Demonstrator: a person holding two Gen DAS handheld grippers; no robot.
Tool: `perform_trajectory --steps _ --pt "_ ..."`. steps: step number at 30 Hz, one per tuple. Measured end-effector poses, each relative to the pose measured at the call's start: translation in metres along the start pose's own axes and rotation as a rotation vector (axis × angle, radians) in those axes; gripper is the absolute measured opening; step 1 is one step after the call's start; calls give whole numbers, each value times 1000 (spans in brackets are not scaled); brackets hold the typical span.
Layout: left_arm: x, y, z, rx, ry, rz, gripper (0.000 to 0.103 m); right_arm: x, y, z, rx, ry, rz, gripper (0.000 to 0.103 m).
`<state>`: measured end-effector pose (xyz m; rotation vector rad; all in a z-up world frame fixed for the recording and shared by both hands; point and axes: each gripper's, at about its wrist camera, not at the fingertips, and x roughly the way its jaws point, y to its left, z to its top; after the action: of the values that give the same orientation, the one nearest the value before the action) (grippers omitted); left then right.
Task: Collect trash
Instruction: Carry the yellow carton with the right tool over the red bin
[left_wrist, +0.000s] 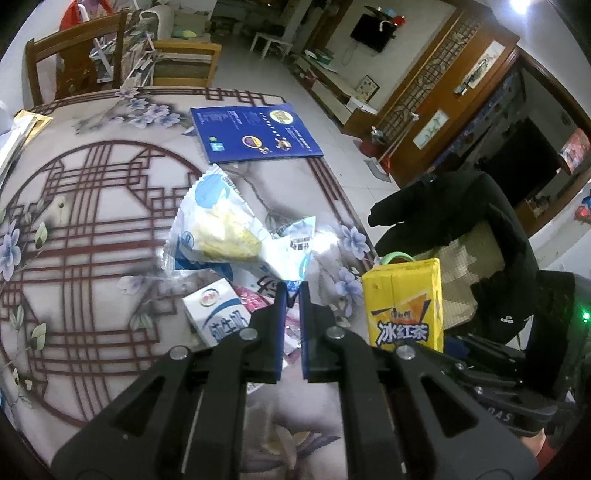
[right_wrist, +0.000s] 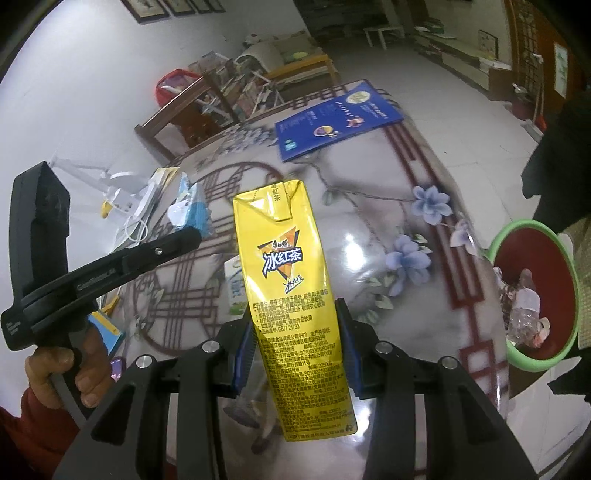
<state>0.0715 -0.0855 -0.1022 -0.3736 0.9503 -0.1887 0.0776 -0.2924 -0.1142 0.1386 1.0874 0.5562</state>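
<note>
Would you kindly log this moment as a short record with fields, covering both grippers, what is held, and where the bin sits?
left gripper: jaws nearly closed on a corner of the snack wrapper, lifted over the table
right gripper: shut on the yellow tea carton, carton upright
bin: green rim, red inside, off the table's right edge, holds a plastic bottle
still on table: milk carton, blue booklet
</note>
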Motion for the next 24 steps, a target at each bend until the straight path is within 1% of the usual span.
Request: perform_trajectory --steps 13,24 --pt "15 -27 0 34 19 -15 6 -12 -34 -1 57 -13 -30 39" --pt "27 -45 2 41 27 -5 6 -17 -53 3 74 -19 -24 39"
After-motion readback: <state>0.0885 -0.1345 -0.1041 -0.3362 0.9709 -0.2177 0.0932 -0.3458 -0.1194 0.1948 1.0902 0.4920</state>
